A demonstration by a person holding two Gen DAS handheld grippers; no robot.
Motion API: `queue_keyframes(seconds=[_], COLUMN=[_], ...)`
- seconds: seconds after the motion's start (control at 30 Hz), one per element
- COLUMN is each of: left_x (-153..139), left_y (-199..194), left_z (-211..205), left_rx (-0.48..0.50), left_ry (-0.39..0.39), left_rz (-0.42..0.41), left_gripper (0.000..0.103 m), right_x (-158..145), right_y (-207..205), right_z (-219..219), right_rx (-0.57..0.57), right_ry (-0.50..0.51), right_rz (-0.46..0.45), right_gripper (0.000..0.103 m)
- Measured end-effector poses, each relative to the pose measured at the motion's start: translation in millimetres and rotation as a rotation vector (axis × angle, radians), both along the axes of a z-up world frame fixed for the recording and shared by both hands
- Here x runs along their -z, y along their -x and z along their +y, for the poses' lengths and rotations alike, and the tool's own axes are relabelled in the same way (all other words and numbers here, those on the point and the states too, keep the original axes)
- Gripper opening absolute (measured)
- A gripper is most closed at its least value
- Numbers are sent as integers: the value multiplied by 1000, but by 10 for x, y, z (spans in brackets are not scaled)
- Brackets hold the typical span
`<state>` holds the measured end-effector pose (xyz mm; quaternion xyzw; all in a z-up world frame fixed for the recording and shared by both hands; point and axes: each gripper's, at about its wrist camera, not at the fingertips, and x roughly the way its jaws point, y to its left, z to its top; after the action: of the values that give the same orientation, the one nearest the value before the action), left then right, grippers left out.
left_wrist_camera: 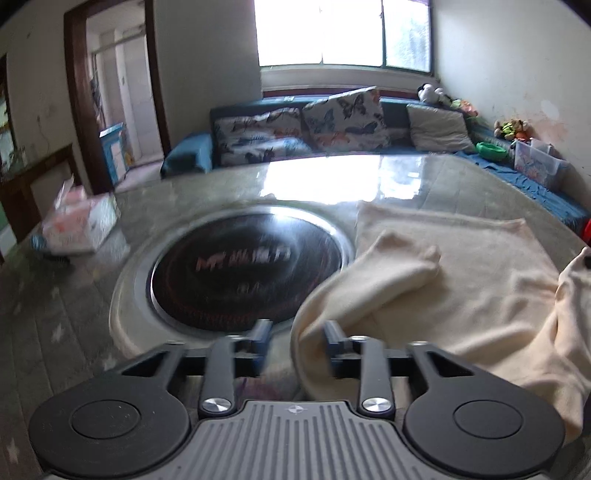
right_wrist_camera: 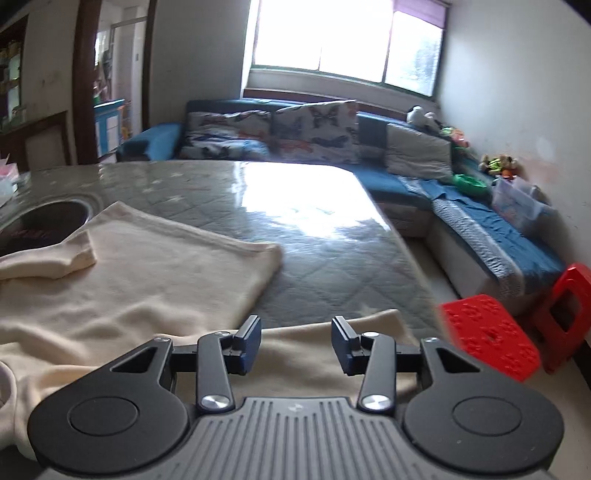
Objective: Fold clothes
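Your cream sweater [right_wrist_camera: 147, 266] lies spread on the quilted grey bench [right_wrist_camera: 332, 251], one sleeve [left_wrist_camera: 388, 273] folded across it, beside the round black cooktop [left_wrist_camera: 243, 266] set in the top. Beyond it stand a blue sofa [right_wrist_camera: 229, 107], butterfly cushions [left_wrist_camera: 343, 114], a bright window [left_wrist_camera: 343, 33] and red stools [right_wrist_camera: 491, 343]. Your left hand-held gripper [left_wrist_camera: 297, 341] and right hand-held gripper [right_wrist_camera: 295, 343] both stand partly open over the sweater's near edge, gripping nothing.

The lettering on the dark round hob [left_wrist_camera: 245, 271] ahead of the left tool [left_wrist_camera: 297, 341] was smeared unreadable. The cream garment [left_wrist_camera: 461, 295] ran off the right edge. Beyond the right tool [right_wrist_camera: 295, 339], the hob [right_wrist_camera: 44, 221] was cut by the left edge, the garment [right_wrist_camera: 147, 280] too.
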<state>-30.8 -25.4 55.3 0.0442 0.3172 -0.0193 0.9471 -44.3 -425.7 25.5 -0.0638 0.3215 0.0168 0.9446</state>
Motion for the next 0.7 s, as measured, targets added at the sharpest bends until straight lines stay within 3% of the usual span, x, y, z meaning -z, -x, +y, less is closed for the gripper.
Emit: queue_keyframes(seconds=[0.1, 0.23, 0.4, 0.47, 0.53, 0.57, 0.7], left_x=[-42, 78, 233, 254, 262, 258, 159], left_y=[-164, -485, -764, -781, -760, -739, -574], left_z=[-129, -263, -251, -206, -166, -146, -5], left_rx=[61, 112, 138, 156, 168, 170, 69], left_ry=[-21, -39, 17, 50, 73, 80, 82], left_rz=[-21, 31, 108, 117, 108, 96, -16], left_gripper=[52, 56, 52, 30, 16, 11, 10], right_x=[35, 82, 181, 219, 262, 274, 281], right_y=[-4, 38, -29, -62, -83, -81, -84], right_z=[12, -68, -112, -138, -152, -161, -128], right_rx=[5, 23, 51, 58, 60, 62, 69], right_ry=[2, 3, 15, 19, 21, 20, 15], right_rz=[23, 42, 73, 85, 96, 98, 100], right_gripper=[48, 52, 54, 54, 55, 56, 57])
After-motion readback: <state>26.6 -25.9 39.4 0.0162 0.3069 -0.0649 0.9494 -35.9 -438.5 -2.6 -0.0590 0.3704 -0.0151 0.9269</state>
